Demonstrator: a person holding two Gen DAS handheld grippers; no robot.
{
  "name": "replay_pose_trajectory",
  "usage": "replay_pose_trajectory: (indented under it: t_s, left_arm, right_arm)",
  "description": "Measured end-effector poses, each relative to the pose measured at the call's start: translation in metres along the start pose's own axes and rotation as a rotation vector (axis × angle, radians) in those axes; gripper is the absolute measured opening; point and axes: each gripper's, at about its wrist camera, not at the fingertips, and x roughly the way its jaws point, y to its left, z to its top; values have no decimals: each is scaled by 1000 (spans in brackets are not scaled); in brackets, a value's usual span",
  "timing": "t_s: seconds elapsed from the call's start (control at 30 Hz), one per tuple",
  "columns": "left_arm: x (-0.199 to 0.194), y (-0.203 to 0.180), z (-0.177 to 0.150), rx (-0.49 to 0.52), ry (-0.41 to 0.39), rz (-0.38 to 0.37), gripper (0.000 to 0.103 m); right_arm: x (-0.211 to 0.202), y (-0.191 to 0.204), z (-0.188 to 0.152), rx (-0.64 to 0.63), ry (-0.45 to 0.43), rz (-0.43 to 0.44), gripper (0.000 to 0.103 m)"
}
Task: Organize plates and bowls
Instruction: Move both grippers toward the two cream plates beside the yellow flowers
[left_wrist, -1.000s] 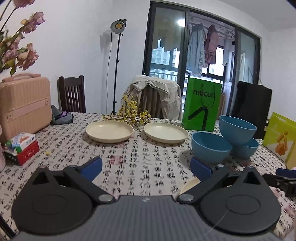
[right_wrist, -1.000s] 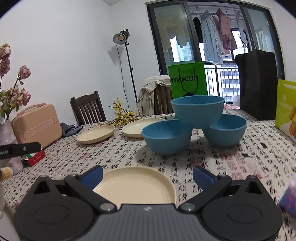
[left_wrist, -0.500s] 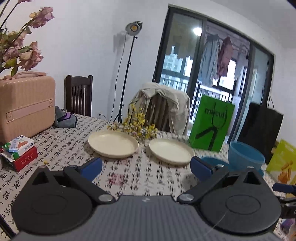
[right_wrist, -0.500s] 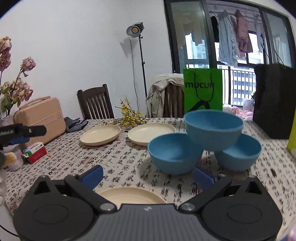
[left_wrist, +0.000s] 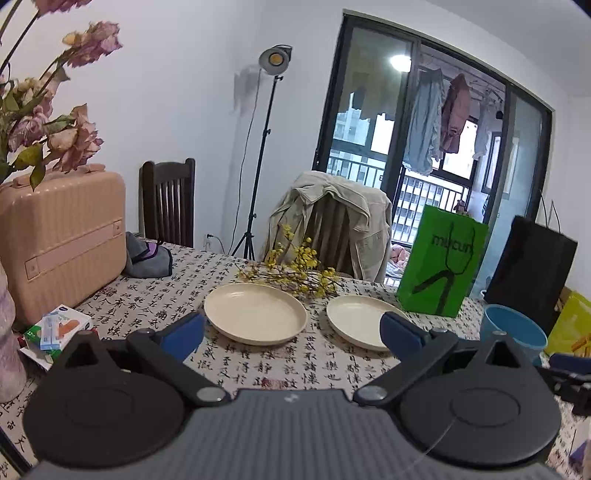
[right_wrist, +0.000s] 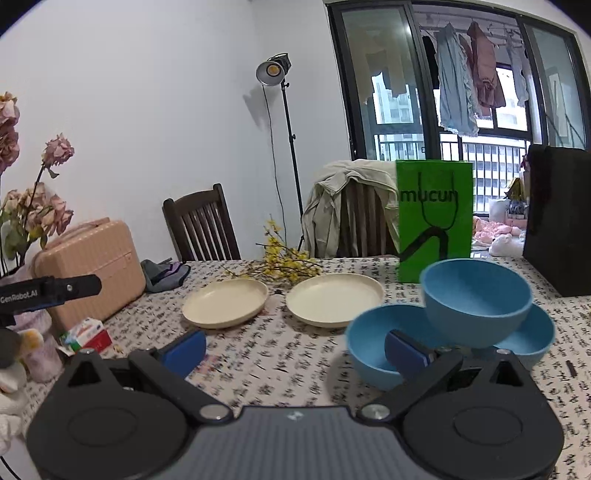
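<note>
Two cream plates lie side by side on the patterned tablecloth: the left plate (left_wrist: 255, 312) (right_wrist: 225, 302) and the right plate (left_wrist: 364, 326) (right_wrist: 334, 300). Three blue bowls cluster at the right: one bowl (right_wrist: 476, 301) rests tilted on top of a near bowl (right_wrist: 373, 339) and a far-right bowl (right_wrist: 532, 338). Only one blue bowl (left_wrist: 515, 328) shows in the left wrist view. My left gripper (left_wrist: 291, 334) is open and holds nothing, above the table short of the plates. My right gripper (right_wrist: 293, 349) is open and holds nothing, its right finger in front of the near bowl.
A pink case (left_wrist: 62, 236), small boxes (left_wrist: 55, 330) and dried flowers (left_wrist: 44, 125) stand at the left. Yellow flower sprigs (left_wrist: 295, 273) lie behind the plates. A green bag (left_wrist: 441, 264), a black bag (left_wrist: 530, 266), two chairs and a lamp stand are at the back.
Both grippers have risen and pulled back from the table. A third cream plate that lay under the right gripper has dropped out of view. Both stay open.
</note>
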Motion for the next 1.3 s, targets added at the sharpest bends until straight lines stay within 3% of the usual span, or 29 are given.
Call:
replay_pose_trajectory:
  t_s: [0.27,0.57,0.7,1.3]
  left_arm:
    - [23,26,30,-30,10,64,103]
    - [69,52,57,-121,34,63,103]
    - [93,58,65,-137,48,96,103]
    - [190,89,61,-213,158,191,103]
  right_arm:
    - [45,37,25,72,49,46,103]
    - [109,59,48,125,74,5,103]
    - [135,63,54,120,82,-17,103]
    - [226,58,63,97,186,-82,103]
